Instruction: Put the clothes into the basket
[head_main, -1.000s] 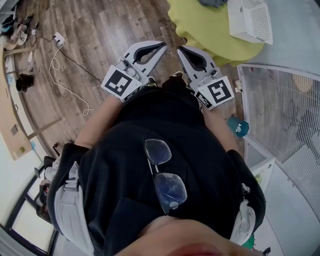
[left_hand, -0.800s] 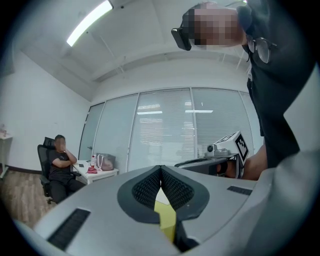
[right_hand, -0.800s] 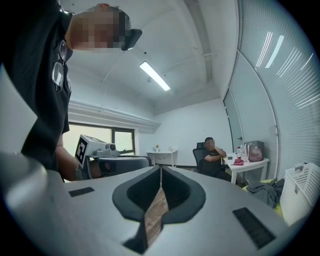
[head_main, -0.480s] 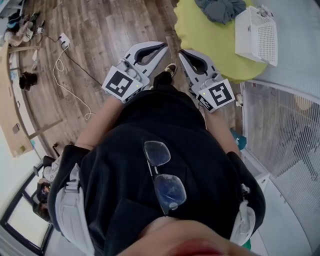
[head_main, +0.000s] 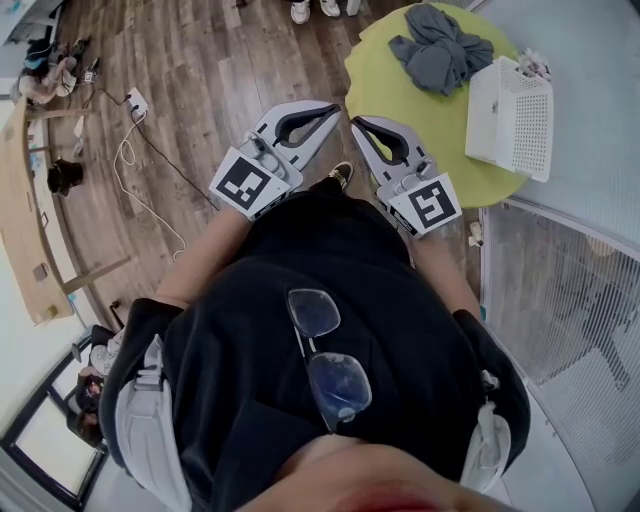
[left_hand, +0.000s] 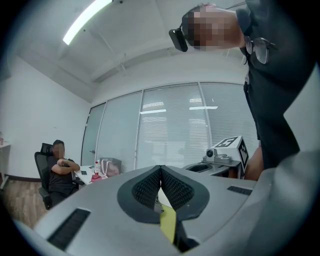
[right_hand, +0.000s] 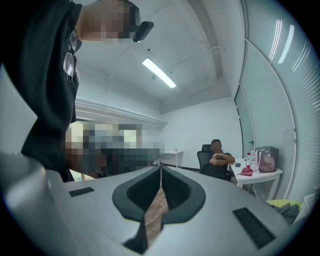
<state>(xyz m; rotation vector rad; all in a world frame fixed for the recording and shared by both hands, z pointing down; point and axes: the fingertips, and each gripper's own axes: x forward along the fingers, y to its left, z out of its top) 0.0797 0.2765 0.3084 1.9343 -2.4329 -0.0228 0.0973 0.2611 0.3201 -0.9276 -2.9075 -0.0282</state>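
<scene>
In the head view a grey bundle of clothes lies on a round yellow-green table, with a white slatted basket beside it on the right. My left gripper and right gripper are held side by side in front of my body, over the wooden floor short of the table. Both are shut and hold nothing. In the left gripper view the left gripper has its pads pressed together, and the right gripper looks the same in its own view. Both cameras point up at the room.
A white cable and power strip lie on the wooden floor at the left. A white mesh panel stands at the right below the table. A seated person is at a desk across the room. Someone's shoes show beyond the table.
The view has shifted toward the table: the clothes and the whole basket have come into sight. Both grippers stay shut, side by side, and have drawn a little closer together.
</scene>
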